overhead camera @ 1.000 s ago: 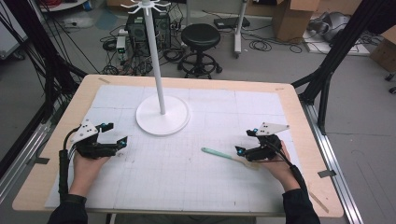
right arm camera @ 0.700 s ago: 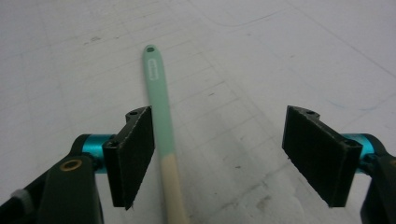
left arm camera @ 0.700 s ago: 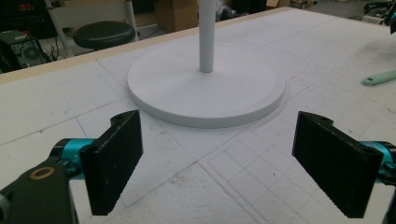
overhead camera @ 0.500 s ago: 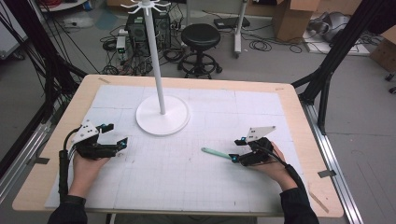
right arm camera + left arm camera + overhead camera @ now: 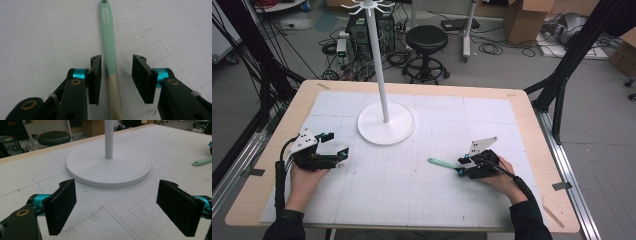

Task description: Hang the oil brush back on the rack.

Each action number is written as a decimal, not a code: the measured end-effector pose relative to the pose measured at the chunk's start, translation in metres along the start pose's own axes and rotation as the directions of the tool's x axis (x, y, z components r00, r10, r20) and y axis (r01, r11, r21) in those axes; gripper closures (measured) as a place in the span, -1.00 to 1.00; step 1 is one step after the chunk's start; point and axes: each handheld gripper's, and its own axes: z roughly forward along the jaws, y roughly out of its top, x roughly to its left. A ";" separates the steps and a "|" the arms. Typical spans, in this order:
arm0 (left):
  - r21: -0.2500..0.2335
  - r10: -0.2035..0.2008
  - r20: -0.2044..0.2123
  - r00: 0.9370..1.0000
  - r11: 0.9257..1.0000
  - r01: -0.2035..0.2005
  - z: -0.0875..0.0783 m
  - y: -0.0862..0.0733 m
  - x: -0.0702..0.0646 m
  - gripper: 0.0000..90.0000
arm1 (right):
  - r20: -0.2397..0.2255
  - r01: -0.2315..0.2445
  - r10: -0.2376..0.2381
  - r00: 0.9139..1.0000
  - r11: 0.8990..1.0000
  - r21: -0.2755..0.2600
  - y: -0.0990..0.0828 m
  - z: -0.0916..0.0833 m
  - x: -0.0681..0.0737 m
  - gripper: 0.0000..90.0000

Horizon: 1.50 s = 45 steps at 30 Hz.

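While the mint-handled utensil (image 5: 109, 47) lies flat at centre-right of the tabletop (image 5: 522, 107), we see the right gripper (image 5: 116, 75) straddling it, jaws parted (not touching); left gripper (image 5: 125, 207) spread wide, lower left.

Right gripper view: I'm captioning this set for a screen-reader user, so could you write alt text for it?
A mint-green utensil handle with a beige lower section lies on the white gridded mat, running between the two black jaws of the right claw. The jaws stand open on either side of it, with a gap on each side. A small hole marks the handle's far tip.
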 end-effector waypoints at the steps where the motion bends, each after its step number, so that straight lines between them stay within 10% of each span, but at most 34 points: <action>1: 0.000 0.000 0.000 1.000 1.000 0.000 0.000 0.000 0.000 -0.63 | 0.000 -0.002 0.002 1.000 1.000 0.006 0.000 -0.001 0.000 0.39; 29: -0.001 0.005 0.004 1.000 1.000 -0.005 -0.001 0.001 -0.002 -0.62 | -0.014 -0.038 0.039 0.999 0.997 0.068 0.010 0.002 0.002 0.82; 45: -0.015 0.001 0.000 1.000 1.000 -0.001 -0.003 0.002 0.000 -0.62 | -0.002 -0.046 0.046 0.999 0.995 -0.084 0.021 -0.013 0.002 0.83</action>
